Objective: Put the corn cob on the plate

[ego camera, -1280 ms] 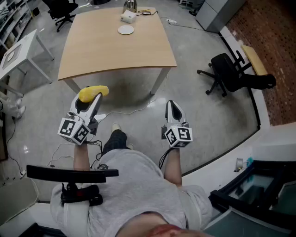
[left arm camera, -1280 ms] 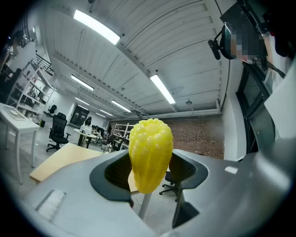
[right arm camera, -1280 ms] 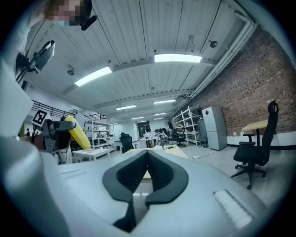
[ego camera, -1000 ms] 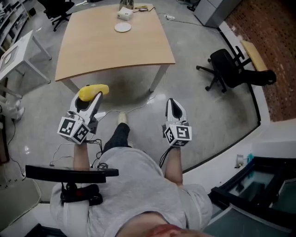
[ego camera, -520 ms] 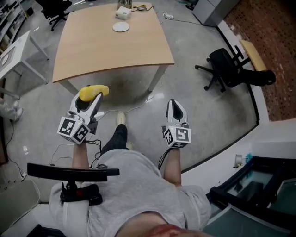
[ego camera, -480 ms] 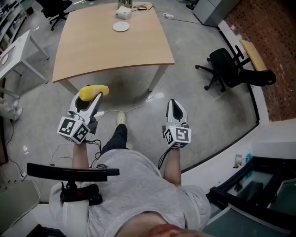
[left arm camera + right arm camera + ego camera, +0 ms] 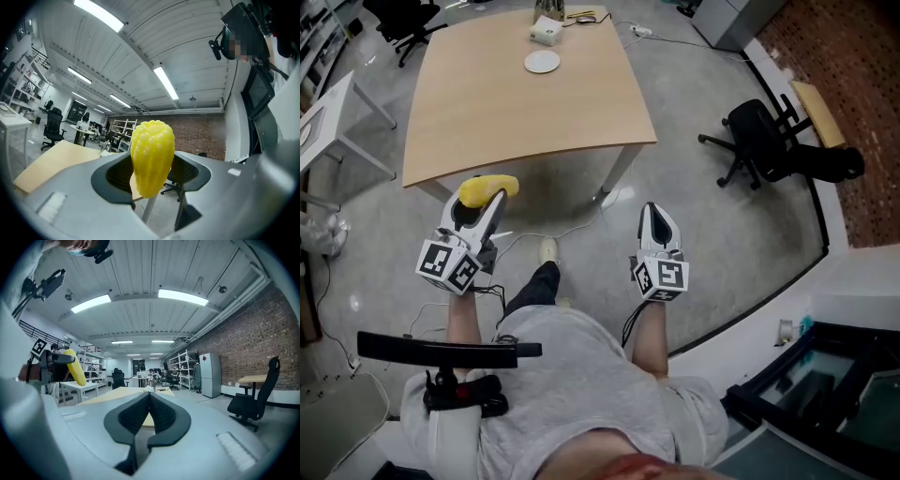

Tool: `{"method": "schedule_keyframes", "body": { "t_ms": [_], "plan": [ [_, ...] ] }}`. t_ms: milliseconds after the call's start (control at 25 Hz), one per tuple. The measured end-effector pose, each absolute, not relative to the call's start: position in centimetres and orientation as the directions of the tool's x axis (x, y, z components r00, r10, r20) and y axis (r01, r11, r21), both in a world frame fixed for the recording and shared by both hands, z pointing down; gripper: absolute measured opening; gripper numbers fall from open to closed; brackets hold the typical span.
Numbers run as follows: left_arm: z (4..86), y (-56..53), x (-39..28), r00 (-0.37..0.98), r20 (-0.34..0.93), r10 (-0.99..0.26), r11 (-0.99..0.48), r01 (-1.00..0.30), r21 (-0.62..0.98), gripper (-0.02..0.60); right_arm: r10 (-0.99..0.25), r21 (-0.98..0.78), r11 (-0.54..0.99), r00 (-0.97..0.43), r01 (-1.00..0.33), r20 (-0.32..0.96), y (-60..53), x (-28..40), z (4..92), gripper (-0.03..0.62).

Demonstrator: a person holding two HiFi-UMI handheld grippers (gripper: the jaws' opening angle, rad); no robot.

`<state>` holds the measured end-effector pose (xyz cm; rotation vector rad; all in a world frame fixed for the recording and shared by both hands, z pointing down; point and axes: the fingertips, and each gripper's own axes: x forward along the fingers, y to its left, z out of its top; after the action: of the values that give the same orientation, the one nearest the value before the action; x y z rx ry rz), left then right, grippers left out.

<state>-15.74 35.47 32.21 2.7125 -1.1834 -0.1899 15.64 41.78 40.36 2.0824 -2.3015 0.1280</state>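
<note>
A yellow corn cob is clamped crosswise in my left gripper, off the near edge of the wooden table. In the left gripper view the corn cob stands upright between the dark pads, held. A small white plate lies on the table's far end. My right gripper is held level to the right, shut with nothing in it; its pads meet in the right gripper view, where the corn cob also shows at the left.
A white box and a metal jug sit beyond the plate. A black office chair stands on the floor at right. A white side table is at left. A cable lies on the floor near the person's foot.
The person has walked towards the table with both grippers; the table's near edge sits closer in the head view. The grip on the corn is unchanged.
</note>
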Motion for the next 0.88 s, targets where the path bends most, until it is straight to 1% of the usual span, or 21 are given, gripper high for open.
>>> {"method": "schedule_keyframes", "body": {
  "t_ms": [240, 640, 880],
  "plan": [
    [32.3, 30.3, -15.3, 0.678, -0.027, -0.734, -0.666, -0.712, 0.222, 0.273, -0.987, -0.045, 0.114, -0.118, -0.992, 0.106, 35.9, 15.4, 40.5, 0.006],
    [32.6, 20.0, -16.7, 0.668, -0.019, -0.744, -0.654, -0.722, 0.226, 0.273, -0.984, -0.033, 0.128, -0.131, -0.991, 0.119, 25.1, 14.3, 40.2, 0.006],
    [32.1, 17.3, -16.6, 0.674, -0.024, -0.738, -0.662, -0.717, 0.217, 0.273, -0.984, -0.032, 0.134, -0.136, -0.991, 0.114, 22.0, 14.1, 39.5, 0.006]
  ]
}}
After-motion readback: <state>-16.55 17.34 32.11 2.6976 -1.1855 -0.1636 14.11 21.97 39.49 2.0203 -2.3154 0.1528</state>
